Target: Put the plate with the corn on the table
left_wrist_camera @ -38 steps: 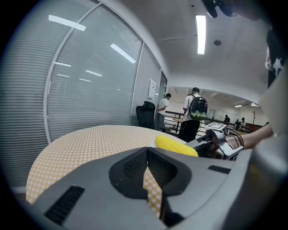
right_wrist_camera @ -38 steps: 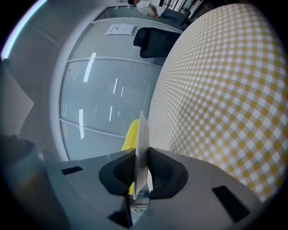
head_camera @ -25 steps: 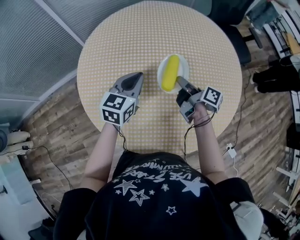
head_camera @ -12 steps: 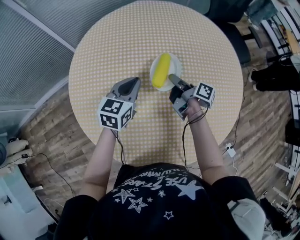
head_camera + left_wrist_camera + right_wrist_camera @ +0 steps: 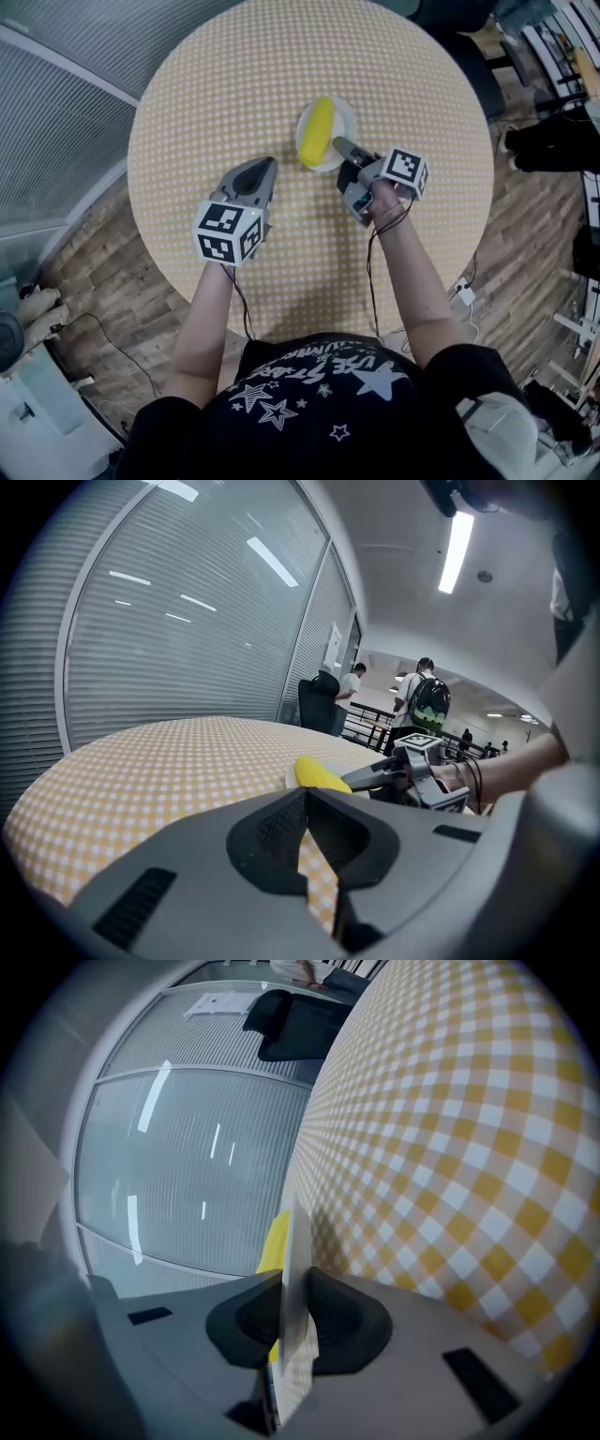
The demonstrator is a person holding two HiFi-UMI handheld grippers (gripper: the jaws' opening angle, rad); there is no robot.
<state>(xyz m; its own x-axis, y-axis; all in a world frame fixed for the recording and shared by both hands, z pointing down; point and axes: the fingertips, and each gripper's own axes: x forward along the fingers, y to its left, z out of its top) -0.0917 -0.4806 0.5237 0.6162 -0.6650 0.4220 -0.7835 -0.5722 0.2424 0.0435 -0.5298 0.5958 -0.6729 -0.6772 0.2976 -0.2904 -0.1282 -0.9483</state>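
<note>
A white plate (image 5: 339, 120) carrying a yellow corn cob (image 5: 317, 131) is near the middle of the round checked table (image 5: 281, 66). My right gripper (image 5: 339, 147) is shut on the plate's near right rim. In the right gripper view the plate (image 5: 292, 1241) shows edge-on between the jaws, with the corn (image 5: 275, 1239) behind it. I cannot tell whether the plate touches the cloth. My left gripper (image 5: 260, 172) hovers left of the plate, shut and holding nothing. The left gripper view shows the corn (image 5: 322, 773) and the right gripper (image 5: 375, 778) ahead of the left gripper (image 5: 305, 797).
A glass wall with blinds (image 5: 56, 141) curves round the table's left side. A dark chair (image 5: 469, 66) stands at the far right edge. Cables (image 5: 84, 323) lie on the wooden floor. People (image 5: 420, 700) stand far off beyond the table.
The right gripper has carried the plate and corn a little to the left and farther over the table. The left gripper has hardly moved.
</note>
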